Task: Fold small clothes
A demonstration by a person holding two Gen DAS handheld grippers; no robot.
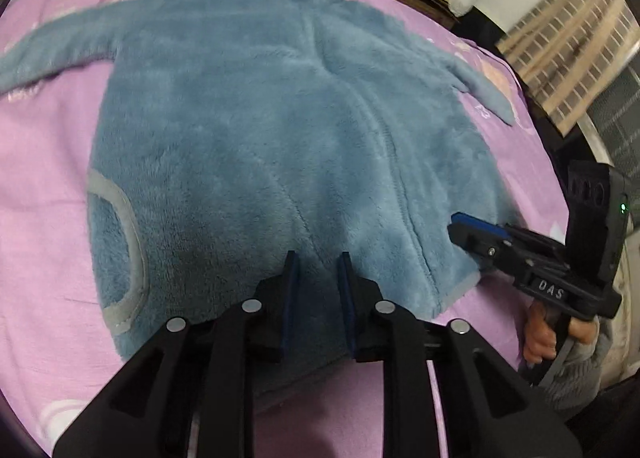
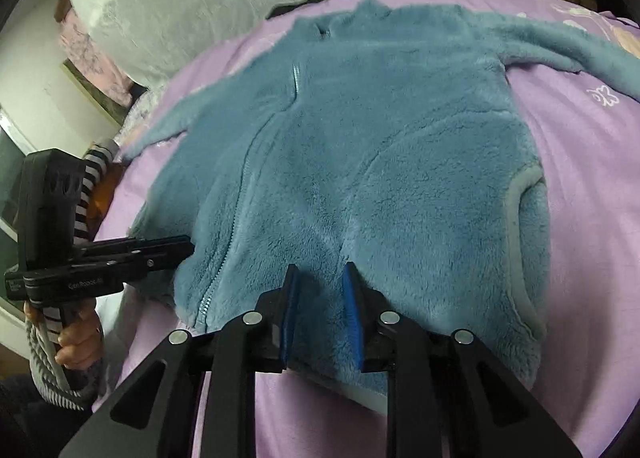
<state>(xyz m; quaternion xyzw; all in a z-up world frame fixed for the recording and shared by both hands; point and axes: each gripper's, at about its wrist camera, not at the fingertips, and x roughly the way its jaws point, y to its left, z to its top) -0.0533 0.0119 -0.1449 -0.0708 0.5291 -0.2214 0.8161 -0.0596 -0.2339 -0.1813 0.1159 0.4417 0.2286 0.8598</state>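
The blue fleece jacket (image 1: 272, 129) lies flat and front-up on the bed's purple sheet (image 1: 44, 185), directly ahead of both claws. Its body is spread full width, zip (image 2: 224, 258) closed, collar at the far end. Both sleeves extend outward: one sleeve (image 1: 48, 57) runs far-left of the left claw (image 1: 318, 262), the other sleeve (image 1: 480, 85) far-right of it. No fold is visible; judged from this layout, the task is at its starting stage and all folds remain, sleeves first and body after.

The left claw sits at the near hem, jaws narrowly parted, with fleece lying between the pads; whether cloth is pinched cannot be told. The right claw (image 2: 320, 270) is likewise at the near hem, jaws slightly apart, straddling a ridge of fleece. In the left wrist view the right claw appears side-on at the hem's right corner, close to the cloth. A grey-trimmed pocket (image 1: 116, 254) lies left of the left claw.
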